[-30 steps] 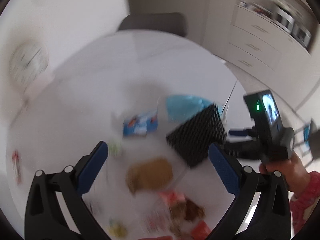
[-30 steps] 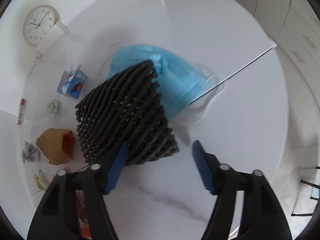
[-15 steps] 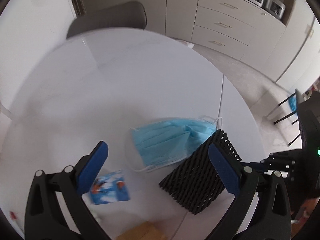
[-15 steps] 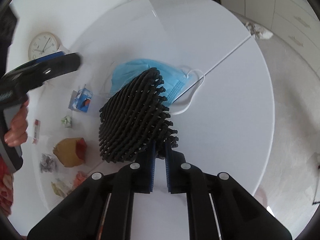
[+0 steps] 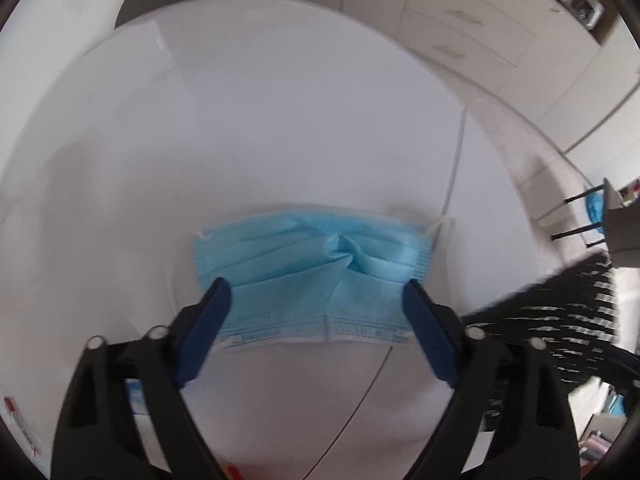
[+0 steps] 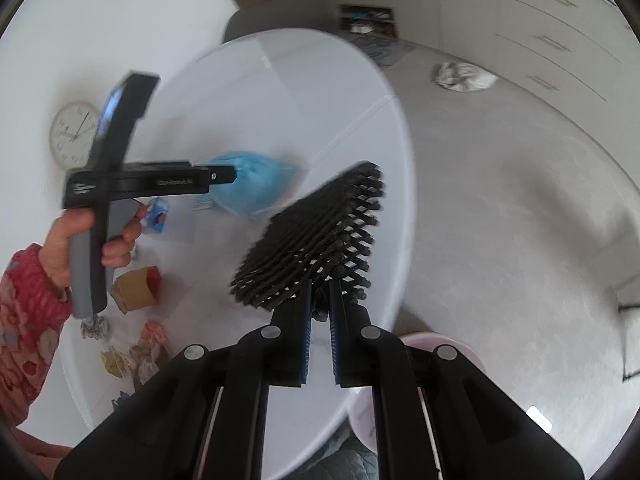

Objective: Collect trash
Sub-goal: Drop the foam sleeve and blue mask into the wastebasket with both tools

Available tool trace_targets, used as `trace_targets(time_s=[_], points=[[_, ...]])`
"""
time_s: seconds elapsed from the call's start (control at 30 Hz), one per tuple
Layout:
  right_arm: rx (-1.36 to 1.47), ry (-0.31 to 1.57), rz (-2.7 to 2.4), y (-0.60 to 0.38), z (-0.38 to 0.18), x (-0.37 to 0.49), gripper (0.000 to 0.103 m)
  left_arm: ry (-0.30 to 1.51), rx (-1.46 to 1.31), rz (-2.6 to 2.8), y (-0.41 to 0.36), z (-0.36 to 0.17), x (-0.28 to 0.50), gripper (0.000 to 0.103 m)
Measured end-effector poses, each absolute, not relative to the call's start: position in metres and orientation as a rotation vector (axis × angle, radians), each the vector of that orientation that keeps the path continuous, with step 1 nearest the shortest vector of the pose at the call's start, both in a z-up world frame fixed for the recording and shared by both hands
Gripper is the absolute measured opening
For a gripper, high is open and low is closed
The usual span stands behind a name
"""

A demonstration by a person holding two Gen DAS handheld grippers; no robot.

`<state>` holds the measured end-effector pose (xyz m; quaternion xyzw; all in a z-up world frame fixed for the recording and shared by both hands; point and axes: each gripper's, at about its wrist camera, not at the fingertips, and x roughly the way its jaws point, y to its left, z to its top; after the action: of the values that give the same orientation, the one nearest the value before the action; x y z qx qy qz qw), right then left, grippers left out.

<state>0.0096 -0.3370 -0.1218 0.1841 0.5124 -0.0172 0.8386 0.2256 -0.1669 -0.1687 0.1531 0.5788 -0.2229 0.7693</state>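
Nearest the right wrist camera, the right gripper (image 6: 320,300) is pinched tight on a corner of the black foam mesh sleeve (image 6: 316,236), which hangs lifted over the table's near edge with a pink bin (image 6: 448,350) partly showing just below that edge. Over at the left wrist, the left gripper (image 5: 316,300) points steeply down, its jaws closing around the blue face mask (image 5: 312,268), which lies flat on the white round table (image 5: 280,120) near its centre seam; the pads do not yet look to be pressing it.

For a sound pickup the fingertips should probably sink to the tabletop and gather the cloth's pleats, since a flat mask may slip under them.

Beyond the mask the tabletop lies bare to its far edge, giving free room. More litter sits toward the left edge: a brown paper wrapper (image 6: 134,288) and crumpled scraps (image 6: 132,356).
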Motion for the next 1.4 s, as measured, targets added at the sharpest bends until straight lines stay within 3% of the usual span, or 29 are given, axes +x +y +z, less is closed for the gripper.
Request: trace_targets(time_s=[0.1, 0.17, 0.23, 0.33, 0.53, 0.83, 0.9, 0.97, 1.0, 1.17, 1.33, 1.4], points=[[0.407, 1.081, -0.092, -0.354, -0.123, -0.015, 0.009, 1.321, 0.284, -0.439, -0.162, -0.187, 0.229, 0.047], [0.421, 1.083, -0.119, -0.361, -0.125, -0.029, 0.009, 1.320, 0.236, -0.421, -0.156, -0.190, 0.230, 0.041], [0.434, 1.086, -0.154, -0.370, -0.128, -0.047, 0.009, 1.313, 0.193, -0.413, -0.151, -0.190, 0.229, 0.023], [0.455, 1.097, -0.201, -0.377, -0.139, -0.068, 0.009, 1.283, 0.188, -0.413, -0.149, -0.185, 0.223, 0.014], [0.494, 1.145, -0.275, -0.388, -0.175, -0.104, 0.009, 1.215, 0.251, -0.456, -0.152, -0.166, 0.193, 0.010], [0.627, 1.305, -0.309, -0.389, -0.314, -0.127, 0.013, 1.145, 0.319, -0.667, -0.178, -0.117, 0.098, 0.010], [0.648, 1.345, -0.328, -0.386, -0.336, -0.130, 0.025, 1.138, 0.343, -0.723, -0.192, -0.114, 0.077, 0.010], [0.649, 1.365, -0.353, -0.385, -0.343, -0.132, 0.066, 1.143, 0.372, -0.796, -0.205, -0.109, 0.044, 0.010], [0.642, 1.369, -0.375, -0.385, -0.344, -0.134, 0.071, 1.151, 0.380, -0.824, -0.213, -0.109, 0.031, 0.010], [0.588, 1.323, -0.425, -0.390, -0.306, -0.158, 0.090, 1.219, 0.436, -0.892, -0.248, -0.124, -0.031, 0.010], [0.439, 1.263, -0.477, -0.424, -0.235, -0.185, 0.097, 1.284, 0.481, -0.860, -0.275, -0.158, -0.057, 0.011], [0.413, 1.230, -0.470, -0.440, -0.213, -0.195, 0.099, 1.316, 0.489, -0.833, -0.290, -0.175, -0.060, 0.015]])
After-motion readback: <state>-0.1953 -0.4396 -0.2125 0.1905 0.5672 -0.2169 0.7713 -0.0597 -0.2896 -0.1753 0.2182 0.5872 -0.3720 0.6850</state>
